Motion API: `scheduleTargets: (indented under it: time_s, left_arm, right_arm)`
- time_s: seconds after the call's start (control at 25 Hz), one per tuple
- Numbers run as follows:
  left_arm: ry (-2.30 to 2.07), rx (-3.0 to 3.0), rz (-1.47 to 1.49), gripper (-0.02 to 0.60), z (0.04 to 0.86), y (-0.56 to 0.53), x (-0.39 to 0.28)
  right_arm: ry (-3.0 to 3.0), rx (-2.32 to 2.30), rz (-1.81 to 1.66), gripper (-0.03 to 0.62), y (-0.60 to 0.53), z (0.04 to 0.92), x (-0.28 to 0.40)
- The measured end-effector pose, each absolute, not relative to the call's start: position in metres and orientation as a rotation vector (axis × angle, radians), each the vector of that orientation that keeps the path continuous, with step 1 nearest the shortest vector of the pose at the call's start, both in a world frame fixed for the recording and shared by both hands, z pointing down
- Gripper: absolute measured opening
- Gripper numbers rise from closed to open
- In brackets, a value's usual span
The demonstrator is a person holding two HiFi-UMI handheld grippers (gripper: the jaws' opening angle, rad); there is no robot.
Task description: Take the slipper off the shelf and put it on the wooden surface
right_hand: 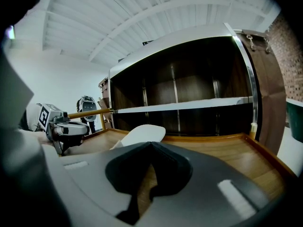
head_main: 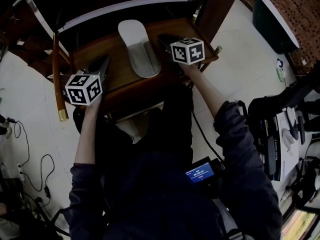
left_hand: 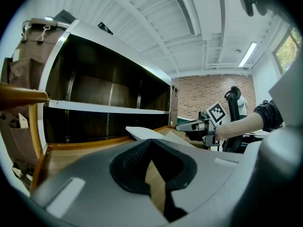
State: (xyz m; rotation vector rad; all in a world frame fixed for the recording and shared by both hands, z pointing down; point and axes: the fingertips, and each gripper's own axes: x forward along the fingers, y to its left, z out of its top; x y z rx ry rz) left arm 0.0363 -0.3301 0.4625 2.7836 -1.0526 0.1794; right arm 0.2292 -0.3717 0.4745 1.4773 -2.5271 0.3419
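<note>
A light grey slipper point(head_main: 139, 46) lies sole-up on the wooden surface point(head_main: 116, 80), in front of the dark shelf unit with its white shelf edge point(head_main: 125, 6). My left gripper point(head_main: 101, 64) rests on the wood to the slipper's left, shut and empty. My right gripper point(head_main: 165, 38) sits close to the slipper's right side, also shut and empty. In the left gripper view the slipper point(left_hand: 147, 133) lies just beyond the closed gripper point(left_hand: 150, 142), with the right gripper point(left_hand: 191, 125) past it. The right gripper view shows the slipper point(right_hand: 141, 135) ahead-left of its gripper point(right_hand: 151, 144) and the left gripper point(right_hand: 70, 127) beyond.
A wooden rail point(head_main: 57, 79) runs along the surface's left edge, and a raised lip borders the right edge point(right_hand: 265, 155). Cables point(head_main: 30, 169) lie on the tiled floor at left. A dark green bin point(head_main: 272, 19) and equipment point(head_main: 280, 134) stand at right.
</note>
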Motion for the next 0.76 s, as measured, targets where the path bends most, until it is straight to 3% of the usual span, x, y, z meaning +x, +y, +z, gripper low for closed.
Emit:
scheduleTargets:
  time_s: [0.76]
  left_arm:
    - [-1.052, 2.788, 0.179, 0.017, 0.4627, -0.3294, 0.0359]
  right_arm:
    - [-2.524, 1.479, 0.347, 0.002, -0.3719, 0.4758, 0.2289]
